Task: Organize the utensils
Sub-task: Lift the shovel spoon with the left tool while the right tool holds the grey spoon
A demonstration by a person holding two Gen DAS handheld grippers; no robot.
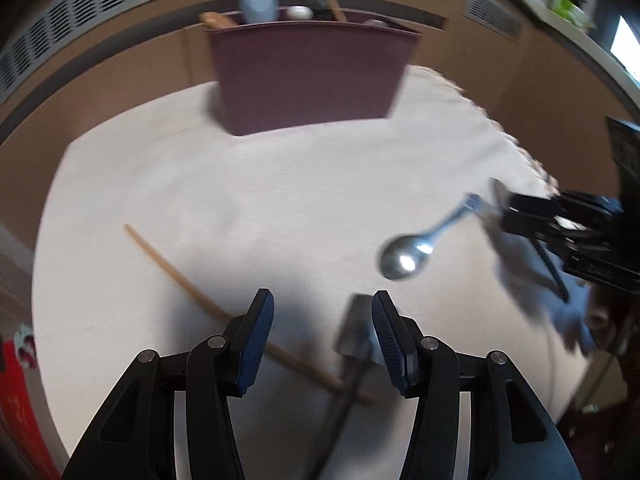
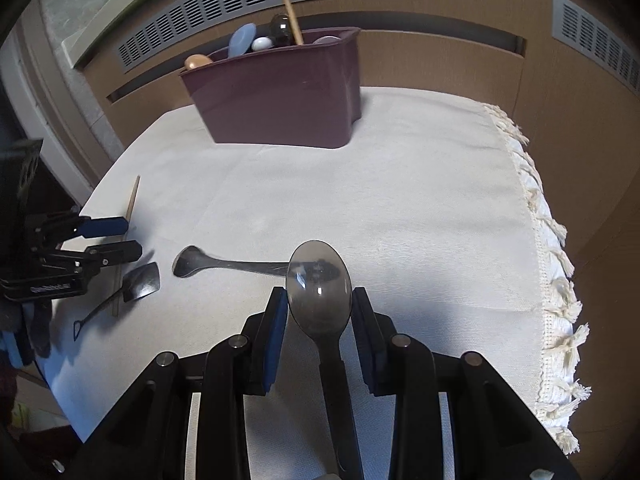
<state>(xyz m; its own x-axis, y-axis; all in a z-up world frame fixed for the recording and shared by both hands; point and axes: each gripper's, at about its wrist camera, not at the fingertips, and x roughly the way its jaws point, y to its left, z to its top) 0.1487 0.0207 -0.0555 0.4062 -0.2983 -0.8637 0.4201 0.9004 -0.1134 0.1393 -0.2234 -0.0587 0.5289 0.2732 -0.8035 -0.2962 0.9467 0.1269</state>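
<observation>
My right gripper [image 2: 319, 292] is shut on a dark shiny spoon [image 2: 320, 280]. Its bowl sits between the pads and its handle runs back toward the camera. A second metal spoon [image 1: 404, 260] lies on the cream cloth, and its handle [image 2: 240, 266] reaches under the held bowl. My left gripper [image 1: 322, 296] is open over a wooden chopstick [image 1: 180, 276] and a small dark scoop [image 1: 354, 332], both flat on the cloth. The scoop's blade is beside the right-hand finger, not pinched. A maroon bin [image 2: 280, 96] with several utensils stands at the far side.
The cream cloth [image 2: 400, 200] has a fringed right edge [image 2: 560, 280]. Brown panels with grey vent grilles [image 2: 260, 4] rise behind the bin. The two grippers work close together, the left gripper [image 2: 132, 237] at the cloth's left edge. Something red [image 1: 16, 392] sits at the far left.
</observation>
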